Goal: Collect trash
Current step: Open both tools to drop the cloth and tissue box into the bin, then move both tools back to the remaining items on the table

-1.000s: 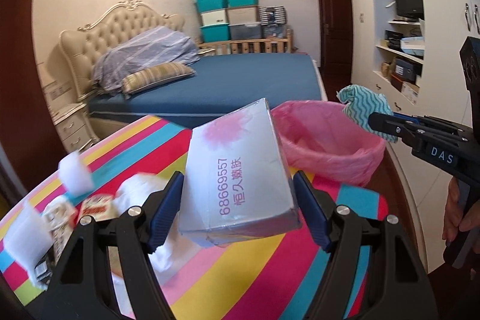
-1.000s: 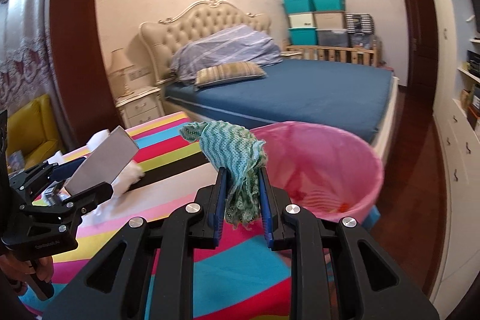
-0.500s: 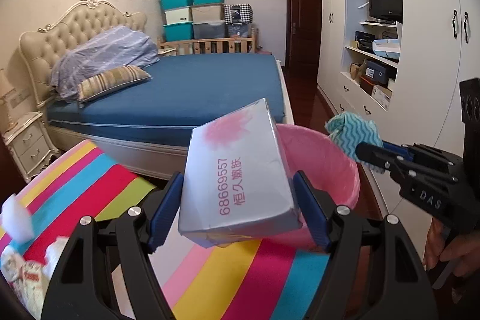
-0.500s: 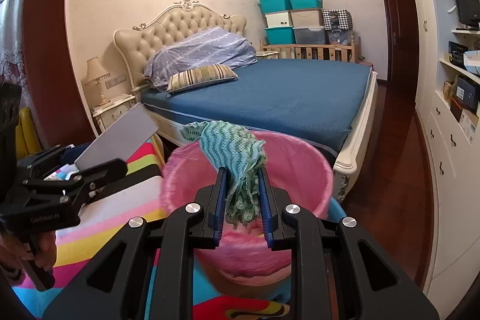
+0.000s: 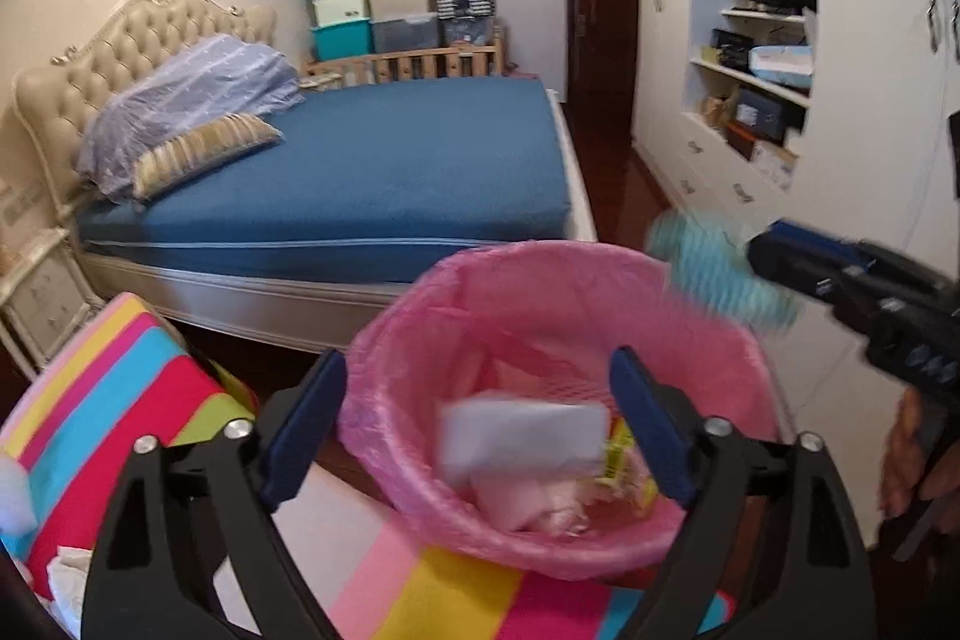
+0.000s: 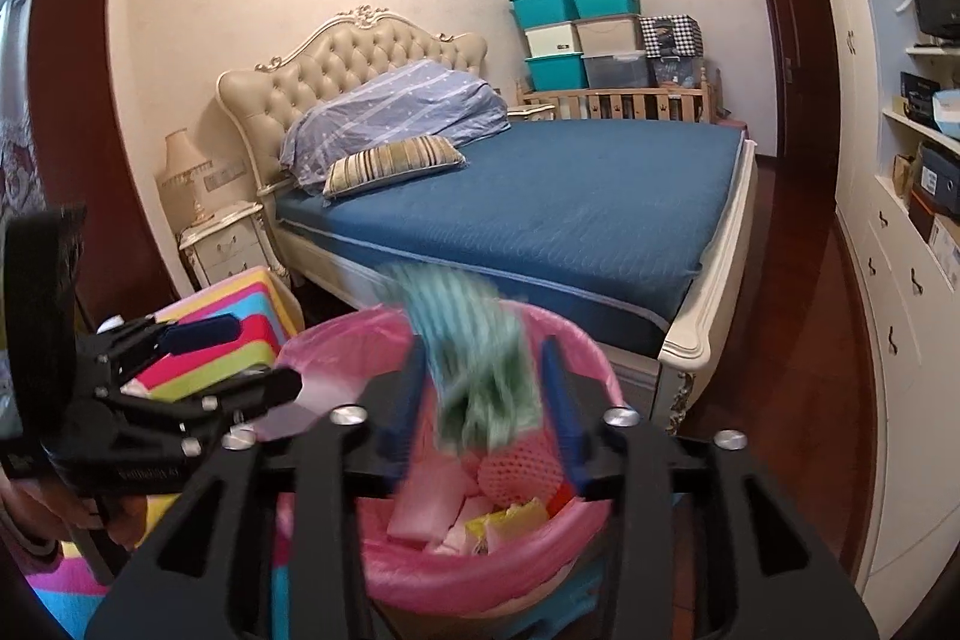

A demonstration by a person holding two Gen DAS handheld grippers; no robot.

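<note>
A pink-lined bin stands at the edge of the striped table; it also shows in the right wrist view. My left gripper is open above it. The white tissue box is free of the jaws, blurred, falling into the bin. My right gripper is open over the bin, and the green cloth drops blurred between its fingers. The cloth also shows in the left wrist view, next to the right gripper's fingers. Wrappers and pink trash lie inside the bin.
The striped tablecloth holds white tissues at the left. A blue bed lies behind the bin, a nightstand beside it, and white cabinets with shelves on the right.
Both grippers moved over the bin and opened. The tissue box left the left jaws and drops into the bin. The green cloth slips from the right jaws.
</note>
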